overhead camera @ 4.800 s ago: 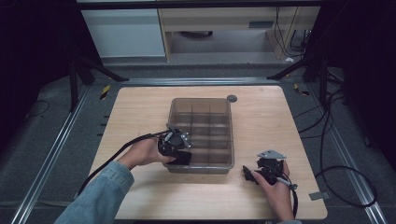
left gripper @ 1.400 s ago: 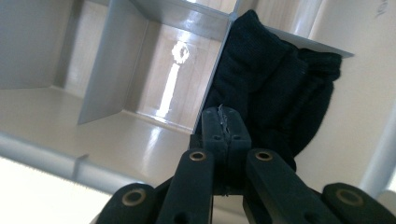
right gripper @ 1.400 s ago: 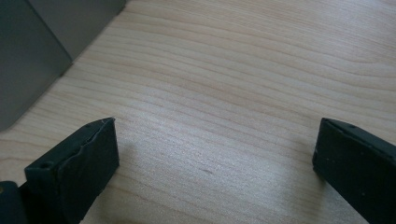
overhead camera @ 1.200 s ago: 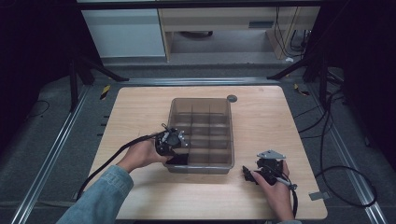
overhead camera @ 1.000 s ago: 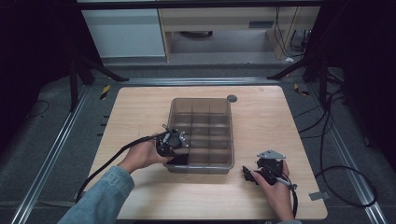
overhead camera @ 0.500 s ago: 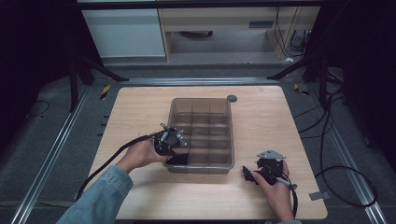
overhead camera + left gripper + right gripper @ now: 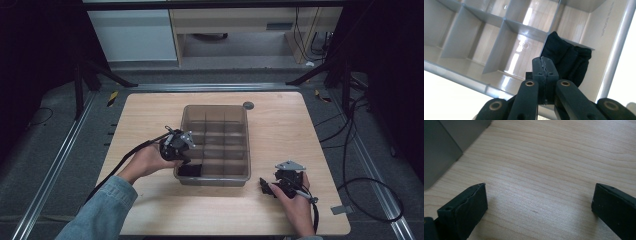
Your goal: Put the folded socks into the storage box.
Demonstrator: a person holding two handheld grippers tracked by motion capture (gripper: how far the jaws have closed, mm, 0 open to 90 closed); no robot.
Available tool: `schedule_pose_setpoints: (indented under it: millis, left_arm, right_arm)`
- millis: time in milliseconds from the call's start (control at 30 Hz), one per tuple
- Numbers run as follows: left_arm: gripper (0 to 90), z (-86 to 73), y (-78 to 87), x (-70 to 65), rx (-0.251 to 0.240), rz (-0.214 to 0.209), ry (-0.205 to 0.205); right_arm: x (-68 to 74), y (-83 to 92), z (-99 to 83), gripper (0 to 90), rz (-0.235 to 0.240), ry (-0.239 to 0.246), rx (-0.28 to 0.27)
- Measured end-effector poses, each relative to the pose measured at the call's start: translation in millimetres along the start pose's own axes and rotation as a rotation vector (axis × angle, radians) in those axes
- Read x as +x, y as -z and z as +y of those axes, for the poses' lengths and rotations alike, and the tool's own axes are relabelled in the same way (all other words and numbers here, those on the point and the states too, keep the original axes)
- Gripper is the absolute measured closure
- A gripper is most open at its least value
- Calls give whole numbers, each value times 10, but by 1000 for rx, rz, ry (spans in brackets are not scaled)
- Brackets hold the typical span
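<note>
One tabletop (image 7: 150, 115), pale wood, carries a clear divided bin (image 7: 216, 144). Black cloth (image 7: 567, 60), bunched up, sits in the bin's near-left compartment, against the corner walls. It looks soft, light and limp with no slip: likely to sag and drag on the dividers, so pinch the raised top fold, not the edge by the wall. Left gripper (image 7: 544, 62) hangs just above the cloth, fingers pressed together, nothing between them. Right gripper (image 7: 270, 187) rests on the tabletop right of the bin, fingers (image 7: 465, 207) wide apart, empty.
</note>
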State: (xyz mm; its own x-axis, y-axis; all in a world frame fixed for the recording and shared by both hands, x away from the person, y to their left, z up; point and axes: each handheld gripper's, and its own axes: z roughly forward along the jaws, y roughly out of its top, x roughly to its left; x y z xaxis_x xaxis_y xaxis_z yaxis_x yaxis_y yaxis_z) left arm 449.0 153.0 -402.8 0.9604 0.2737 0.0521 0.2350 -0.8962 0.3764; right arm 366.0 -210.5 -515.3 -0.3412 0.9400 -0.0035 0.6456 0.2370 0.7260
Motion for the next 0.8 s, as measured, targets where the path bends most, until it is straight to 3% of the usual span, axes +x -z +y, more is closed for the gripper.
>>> schedule_pose_setpoints:
  millis: [200,567,733,800]
  left_arm:
    - [900,21,-4,-23,-28,-28,0]
    - [896,81,56,-55,-65,-33,-8]
    - [857,85,128,-41,-110,-12,5]
    - [790,80,145,-31,-120,7,8]
  right_arm:
    - [0,0,0,6,0,0,0]
    - [0,0,0,6,0,0,0]
    - [0,0,0,6,-1,0,0]
    - [0,0,0,6,0,1,0]
